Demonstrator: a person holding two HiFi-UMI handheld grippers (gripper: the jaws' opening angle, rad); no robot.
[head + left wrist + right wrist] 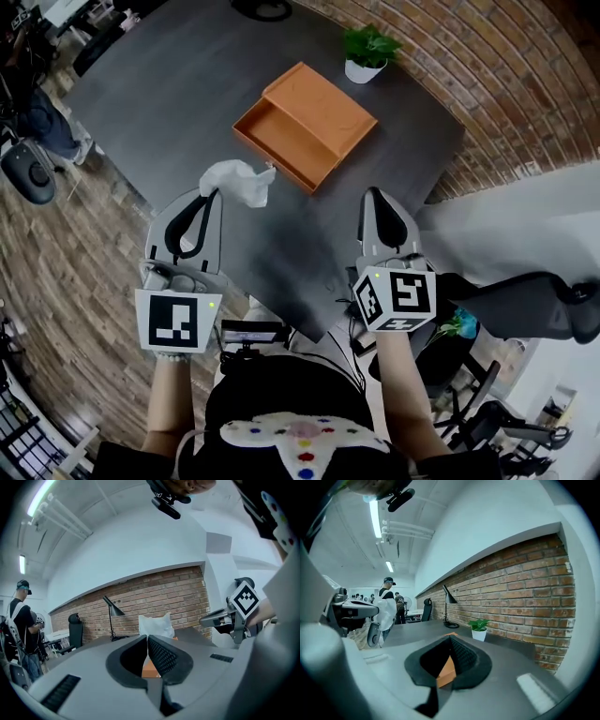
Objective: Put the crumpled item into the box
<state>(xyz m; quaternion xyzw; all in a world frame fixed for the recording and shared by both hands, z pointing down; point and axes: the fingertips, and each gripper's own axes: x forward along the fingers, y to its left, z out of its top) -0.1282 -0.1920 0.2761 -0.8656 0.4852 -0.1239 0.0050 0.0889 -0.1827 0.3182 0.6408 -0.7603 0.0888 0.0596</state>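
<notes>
A crumpled white paper item (236, 180) hangs in the air above the dark table's near left edge, pinched at the tip of my left gripper (214, 194). In the left gripper view the jaws are closed, with the white item (156, 625) sticking up past their tips. The orange box (305, 122) lies open in the middle of the table, just beyond the item, with its lid resting partly over it. My right gripper (373, 193) hovers at the right, shut and empty; through its jaws a corner of the box (447, 670) shows.
A small potted plant (366, 52) in a white pot stands at the far side of the dark table (187, 84), by the brick wall (487, 66). A black desk lamp (112, 616) stands farther back. People and office chairs are off to the left.
</notes>
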